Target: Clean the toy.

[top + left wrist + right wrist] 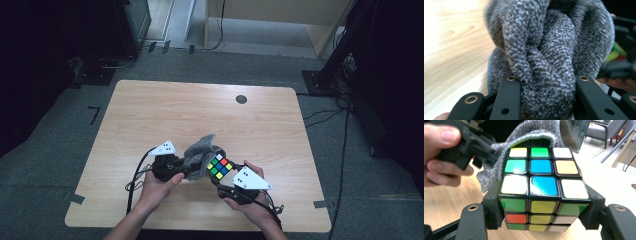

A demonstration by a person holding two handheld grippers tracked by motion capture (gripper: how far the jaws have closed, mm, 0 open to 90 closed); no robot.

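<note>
**Cube clamped in your right gripper, grey cloth bunched in your left**

Nearest you, at the near edge of the light wooden table [150, 110], your two forearms come in side by side. Your right hand [250, 205] carries the right gripper [226, 172], whose jaws are closed on the scrambled, black-framed puzzle cube with coloured stickers [220, 166]. In the right gripper view the cube [541, 187] sits squarely between the two black jaws, each pad pressed flat against an opposite side face, with a white, blue and white row nearest the camera on top and a green, yellow and green row on the face turned toward you.

Your left hand [157, 187] carries the left gripper [192, 167], and its jaws are clamped on the fuzzy grey knitted cloth [200, 150]. In the left gripper view the cloth [544, 57] is squeezed into thick twisted folds between the jaws and rises in front of them.

The two grippers meet just inside the near edge, a little right of the middle of the table. The cloth touches the far side of the cube; in the right gripper view its ribbed hem [531, 135] drapes over the cube's far top edge.

Farther off, near the far edge toward the right corner, sits a small dark round disc [241, 99] in the table top.
</note>
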